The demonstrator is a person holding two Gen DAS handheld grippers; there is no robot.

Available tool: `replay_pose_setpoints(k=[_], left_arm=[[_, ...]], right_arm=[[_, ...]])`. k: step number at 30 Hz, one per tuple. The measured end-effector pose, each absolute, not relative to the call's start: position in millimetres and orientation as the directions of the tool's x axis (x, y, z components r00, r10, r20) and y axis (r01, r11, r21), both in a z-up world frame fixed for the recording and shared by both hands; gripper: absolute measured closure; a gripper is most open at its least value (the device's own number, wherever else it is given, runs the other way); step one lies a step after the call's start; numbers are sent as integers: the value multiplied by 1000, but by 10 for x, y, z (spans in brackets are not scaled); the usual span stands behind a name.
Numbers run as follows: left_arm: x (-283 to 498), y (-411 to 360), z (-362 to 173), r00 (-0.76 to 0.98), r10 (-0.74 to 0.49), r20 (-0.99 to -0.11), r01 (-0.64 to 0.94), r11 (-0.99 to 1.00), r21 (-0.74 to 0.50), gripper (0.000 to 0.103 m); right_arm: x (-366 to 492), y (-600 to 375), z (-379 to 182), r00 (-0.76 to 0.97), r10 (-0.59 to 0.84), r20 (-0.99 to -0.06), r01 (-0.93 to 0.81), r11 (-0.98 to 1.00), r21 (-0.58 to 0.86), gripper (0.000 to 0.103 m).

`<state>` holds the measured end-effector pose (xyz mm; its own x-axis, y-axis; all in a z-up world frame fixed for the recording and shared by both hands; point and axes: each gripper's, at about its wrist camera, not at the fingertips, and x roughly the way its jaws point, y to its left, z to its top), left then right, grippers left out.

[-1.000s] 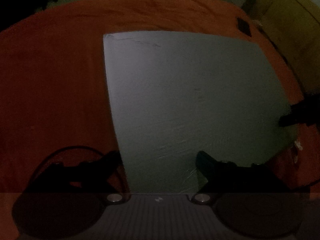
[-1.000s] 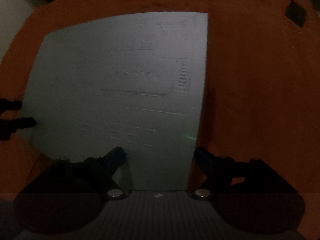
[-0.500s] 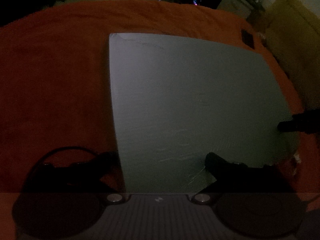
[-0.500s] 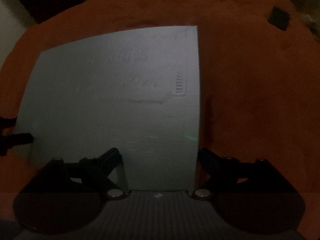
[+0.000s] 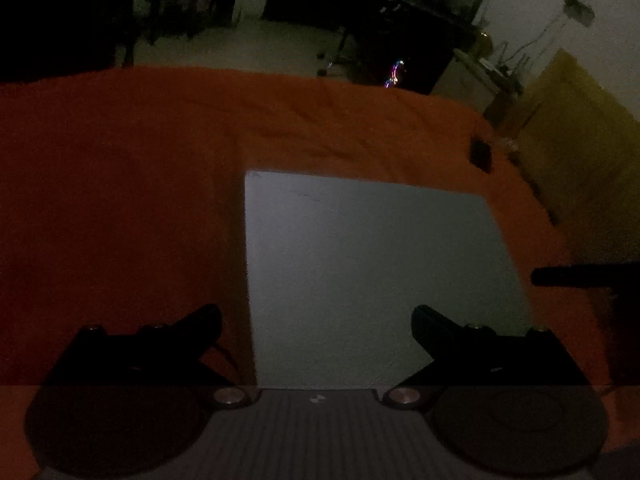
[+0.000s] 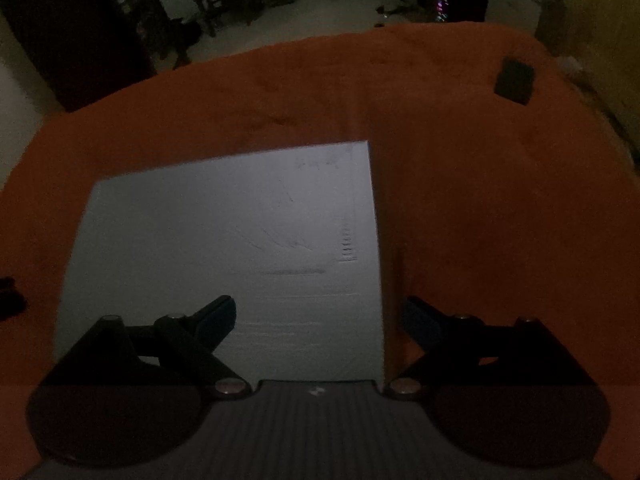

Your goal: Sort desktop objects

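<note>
A large pale grey flat sheet [image 5: 372, 268] lies on the orange cloth; it also shows in the right wrist view [image 6: 224, 248], with faint marks on it. My left gripper [image 5: 316, 322] is open and empty above the sheet's near left edge. My right gripper [image 6: 318, 316] is open and empty above the sheet's near right edge. A dark finger of the right gripper [image 5: 576, 276] pokes in at the right of the left wrist view. A dark part of the left gripper [image 6: 10, 298] shows at the left edge of the right wrist view.
The orange cloth [image 5: 120, 200] covers the whole table. A small black object [image 5: 480, 154] lies near the far right edge and also shows in the right wrist view [image 6: 514, 80]. A yellowish cabinet [image 5: 576, 140] stands to the right. The room is dim.
Both grippers have pulled back and tilted up, so the sheet looks smaller and the dark room behind the table has come into view. The sheet lies where it was.
</note>
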<state>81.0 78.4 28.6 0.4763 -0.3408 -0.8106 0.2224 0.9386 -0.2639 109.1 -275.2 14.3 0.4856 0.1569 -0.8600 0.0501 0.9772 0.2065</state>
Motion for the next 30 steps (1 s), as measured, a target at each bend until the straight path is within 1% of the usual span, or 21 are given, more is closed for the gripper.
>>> replay_pose_setpoints(k=[2, 4, 7, 10, 12, 14, 18, 22, 25, 27, 30], left_arm=[[740, 746, 496, 465, -336, -819, 216, 940, -263, 0], [649, 670, 682, 473, -306, -826, 231, 948, -219, 1], [451, 553, 933, 522, -280, -806, 223, 957, -188, 0], [232, 357, 1113, 573, -296, -764, 238, 952, -190, 0], [88, 222, 1180, 611, -289, -737, 267, 952, -151, 0], [-36, 31, 1166, 607, -284, -743, 322, 942, -97, 0], [-387, -158, 1052, 682, -171, -711, 247, 969, 4, 0], [-713, -157, 888, 668, -95, -738, 174, 984, 31, 0], [-946, -69, 773, 672, -47, -739, 139, 988, 63, 0], [-979, -29, 657, 650, -15, -760, 104, 992, 70, 0], [-984, -39, 476, 621, 15, -784, 106, 989, 104, 0]], right_arm=[[1095, -2728, 304, 488, 178, -854, 73, 967, 243, 10], [1061, -2730, 488, 478, 204, -854, 92, 956, 280, 10], [928, -2773, 803, 496, 224, -839, 115, 941, 319, 10], [757, -2646, 1071, 524, 233, -819, 39, 954, 297, 10], [641, -2510, 1211, 538, 221, -814, -21, 968, 249, 9], [534, -2426, 1287, 546, 220, -808, -22, 968, 249, 9], [175, -2164, 1349, 607, 177, -775, 24, 970, 240, 5], [-213, -1912, 1279, 649, 162, -744, 57, 964, 259, 3], [-390, -1823, 1104, 638, 190, -746, 71, 950, 303, 2], [-469, -1769, 1009, 625, 163, -763, 76, 960, 268, 2], [-588, -1677, 859, 624, 99, -775, 90, 976, 198, 2]])
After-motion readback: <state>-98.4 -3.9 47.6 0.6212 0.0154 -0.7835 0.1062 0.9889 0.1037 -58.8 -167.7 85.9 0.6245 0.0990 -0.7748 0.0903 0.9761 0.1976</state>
